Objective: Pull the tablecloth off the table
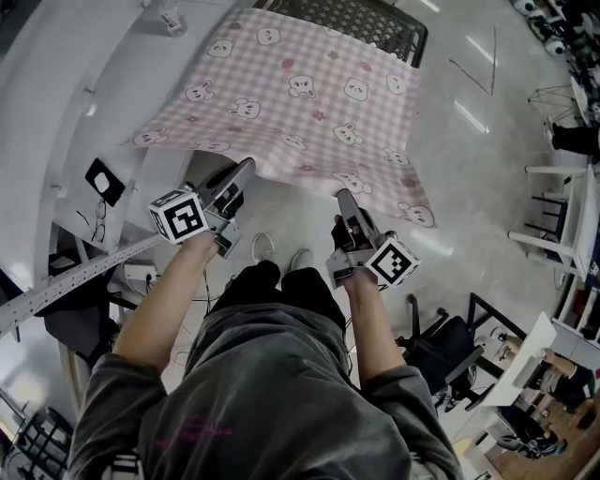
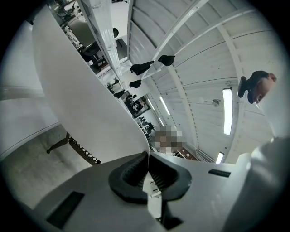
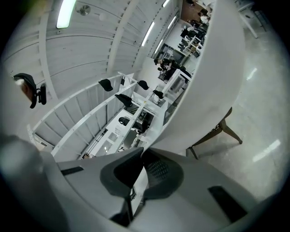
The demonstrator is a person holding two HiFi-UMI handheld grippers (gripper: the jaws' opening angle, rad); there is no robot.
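We have the left gripper (image 1: 246,172) and the right gripper (image 1: 343,198) both clamped on the near edge of the tablecloth (image 1: 309,98), one toward the left of that edge, the other toward the right. The cloth is pink check printed with small animal faces. It spreads out in the air from the two grippers toward the far side, where its far edge overlaps the dark mesh table (image 1: 380,26). Between the grippers the near edge sags a little, and the near right corner droops beyond the right gripper.

In the left gripper view, the left gripper (image 2: 148,157) has its jaws drawn together on the thin edge of the tablecloth (image 2: 86,104), which is pinched between the ribbed pads. From there the cloth sweeps up and to the left (its underside looks plain white). A table leg (image 2: 59,144) shows beneath it.

The right gripper view is much the same. The right gripper (image 3: 141,156) is closed down on the tablecloth (image 3: 208,77), which rises to the right above a splayed table leg (image 3: 226,129).

Below the cloth lies a glossy pale floor (image 1: 478,178), and a pair of white shoes (image 1: 264,247) stands between the two grippers.
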